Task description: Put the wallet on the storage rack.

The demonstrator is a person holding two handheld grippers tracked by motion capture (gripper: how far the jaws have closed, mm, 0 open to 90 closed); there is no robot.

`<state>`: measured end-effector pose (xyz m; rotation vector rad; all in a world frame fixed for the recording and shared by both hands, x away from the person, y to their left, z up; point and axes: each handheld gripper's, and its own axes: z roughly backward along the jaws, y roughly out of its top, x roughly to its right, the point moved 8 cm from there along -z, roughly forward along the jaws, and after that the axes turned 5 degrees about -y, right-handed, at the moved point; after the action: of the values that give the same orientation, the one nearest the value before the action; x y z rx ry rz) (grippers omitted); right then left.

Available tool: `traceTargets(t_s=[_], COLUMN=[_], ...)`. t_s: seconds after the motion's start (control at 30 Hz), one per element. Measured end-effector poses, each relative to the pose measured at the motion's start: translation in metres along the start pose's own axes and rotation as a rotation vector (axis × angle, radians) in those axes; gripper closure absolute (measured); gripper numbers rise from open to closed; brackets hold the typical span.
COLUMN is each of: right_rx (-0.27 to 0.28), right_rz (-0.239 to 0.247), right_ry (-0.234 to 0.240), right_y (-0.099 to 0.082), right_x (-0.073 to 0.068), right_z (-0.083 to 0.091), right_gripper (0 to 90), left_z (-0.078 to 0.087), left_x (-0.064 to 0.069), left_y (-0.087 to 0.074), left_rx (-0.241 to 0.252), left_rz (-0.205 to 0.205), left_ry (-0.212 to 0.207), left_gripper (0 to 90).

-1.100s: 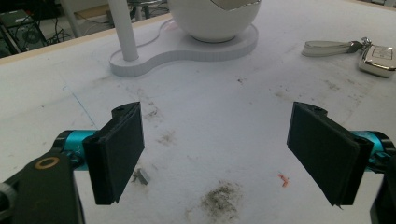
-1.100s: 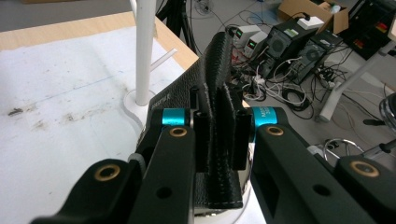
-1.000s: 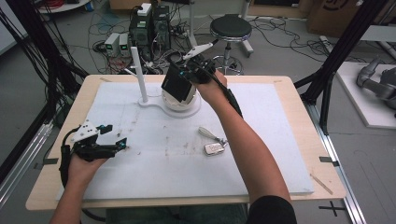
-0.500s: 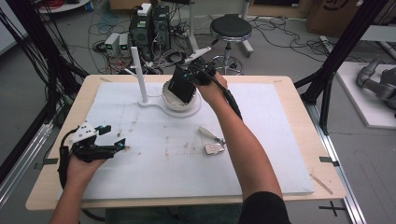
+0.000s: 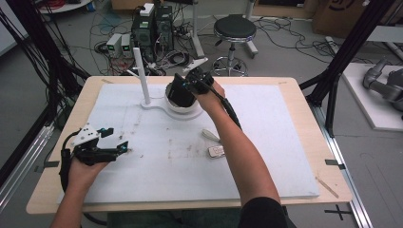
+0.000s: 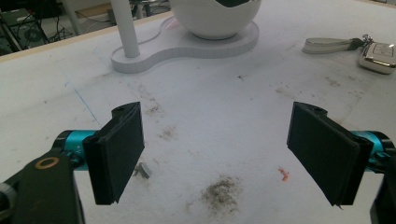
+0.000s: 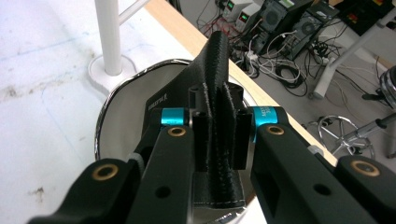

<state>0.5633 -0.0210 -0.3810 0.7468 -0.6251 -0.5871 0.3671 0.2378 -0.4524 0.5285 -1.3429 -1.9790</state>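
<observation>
Right gripper point(image 7: 217, 140) is clamped on a black wallet point(image 7: 215, 93), jaws pinching its stitched edge with the wallet standing up between them. In the high view that gripper point(image 5: 187, 88) holds the wallet point(image 5: 179, 92) over the white bowl point(image 5: 183, 107) on the far side of the mat. From the right gripper view the wallet's lower end looks down inside the bowl's shiny rim point(image 7: 100, 126), but I can't tell if it touches the bottom. The jaws have just eased apart a touch, pads against the wallet as far as I can see.

Left gripper point(image 5: 111, 147) is spread wide with nothing between the pads, parked low over the near-left of the white mat point(image 5: 285, 142), well apart from the bowl.

Status, my read: pickup and carry done, placement nearly done. Left: let go fully, lift clear without dragging the wallet out.

A car key with strap point(image 5: 214, 147) lies on the mat between the bowl and the near edge, untouched. Could be next item, can't confirm. White post point(image 5: 142, 76) shares the bowl's base, just beside it, so keep the exit path off it
</observation>
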Motion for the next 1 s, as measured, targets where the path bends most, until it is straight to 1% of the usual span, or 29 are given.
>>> traceTargets(t_s=[0.03,0.07,0.1,0.13,0.17,0.2,0.23,0.27,0.33,0.37,0.4,0.43,0.47,0.5,0.53,0.7,0.73,0.77,0.8,0.83,0.87,0.9,0.93,0.97,1.0], right_rx=[-0.008,-0.012,-0.022,-0.022,-0.022,-0.023,-0.022,-0.022,-0.016,-0.017,-0.017,-0.015,-0.004,0.022,0.025,-0.001,0.005,0.011,0.011,0.008,0.008,0.063,0.063,0.074,0.073], right_rz=[-0.013,-0.008,-0.005,-0.013,-0.013,-0.035,-0.040,-0.040,-0.059,-0.063,-0.063,-0.065,-0.060,-0.059,-0.058,-0.086,-0.088,-0.100,-0.100,-0.109,-0.109,-0.102,-0.102,-0.096,-0.097], right_ry=[-0.009,-0.017,-0.031,-0.044,-0.044,-0.034,-0.032,-0.032,-0.025,-0.023,-0.023,-0.019,-0.020,-0.022,-0.019,0.012,0.011,0.015,0.015,0.027,0.027,0.012,0.012,0.008,0.007], right_y=[-0.001,-0.001,-0.002,-0.002,-0.002,-0.003,-0.002,-0.002,-0.001,-0.001,-0.001,0.000,0.000,0.000,-0.001,-0.011,-0.013,-0.014,-0.014,-0.018,-0.018,-0.021,-0.021,-0.023,-0.029], right_x=[0.002,0.003,0.004,0.006,0.006,0.007,0.008,0.008,0.009,0.010,0.010,0.009,0.009,0.008,0.009,0.013,0.015,0.015,0.015,0.017,0.017,0.019,0.019,0.020,0.021], right_z=[-0.001,-0.001,-0.001,0.000,0.000,0.001,0.005,0.005,0.011,0.017,0.017,0.020,0.024,0.033,0.036,0.055,0.059,0.063,0.063,0.071,0.071,0.080,0.080,0.083,0.088], right_gripper=[78.9,72.6,61.3,57.5,57.5,56.6,52.4,52.4,45.8,43.3,43.3,41.9,41.4,40.1,38.6,32.7,32.4,32.0,32.0,30.5,30.5,30.7,30.7,30.7,30.6], left_z=[0.000,0.000,-0.001,-0.001,-0.001,-0.001,-0.002,-0.002,-0.002,-0.003,-0.003,-0.003,-0.003,-0.003,-0.003,-0.002,-0.002,-0.002,-0.002,-0.002,-0.002,-0.002,-0.002,-0.002,-0.002], left_x=[0.000,0.000,0.000,0.000,0.000,0.000,0.000,0.000,0.001,0.001,0.001,0.001,0.001,0.001,0.001,0.003,0.003,0.003,0.003,0.003,0.003,0.003,0.003,0.003,0.003], left_y=[0.000,0.000,0.000,0.000,0.000,0.000,0.000,0.000,0.000,0.000,0.000,0.000,0.000,0.000,0.000,0.002,0.002,0.002,0.002,0.002,0.002,0.002,0.002,0.002,0.002], left_rx=[0.001,0.001,0.001,0.001,0.002,0.000,-0.002,-0.002,-0.004,-0.002,-0.002,-0.002,-0.002,-0.002,-0.003,0.002,0.002,0.002,0.002,0.003,0.003,0.003,0.002,0.003,0.002], left_rz=[0.002,0.002,0.003,0.003,0.002,0.002,0.000,0.000,-0.002,-0.004,-0.004,-0.003,-0.003,-0.003,-0.003,-0.006,-0.006,-0.007,-0.007,-0.007,-0.007,-0.008,-0.008,-0.007,-0.007], left_ry=[0.000,0.000,-0.003,-0.003,-0.003,-0.006,-0.005,-0.005,-0.008,-0.010,-0.010,-0.010,-0.010,-0.010,-0.010,-0.012,-0.012,-0.012,-0.012,-0.012,-0.012,-0.011,-0.011,-0.010,-0.011], left_gripper=[18.9,18.8,18.9,18.9,18.9,18.8,18.9,18.9,18.8,18.9,18.9,18.9,18.8,18.8,18.9,18.9,18.9,18.9,18.8,18.9,18.9,18.8,18.8,18.9,18.9])
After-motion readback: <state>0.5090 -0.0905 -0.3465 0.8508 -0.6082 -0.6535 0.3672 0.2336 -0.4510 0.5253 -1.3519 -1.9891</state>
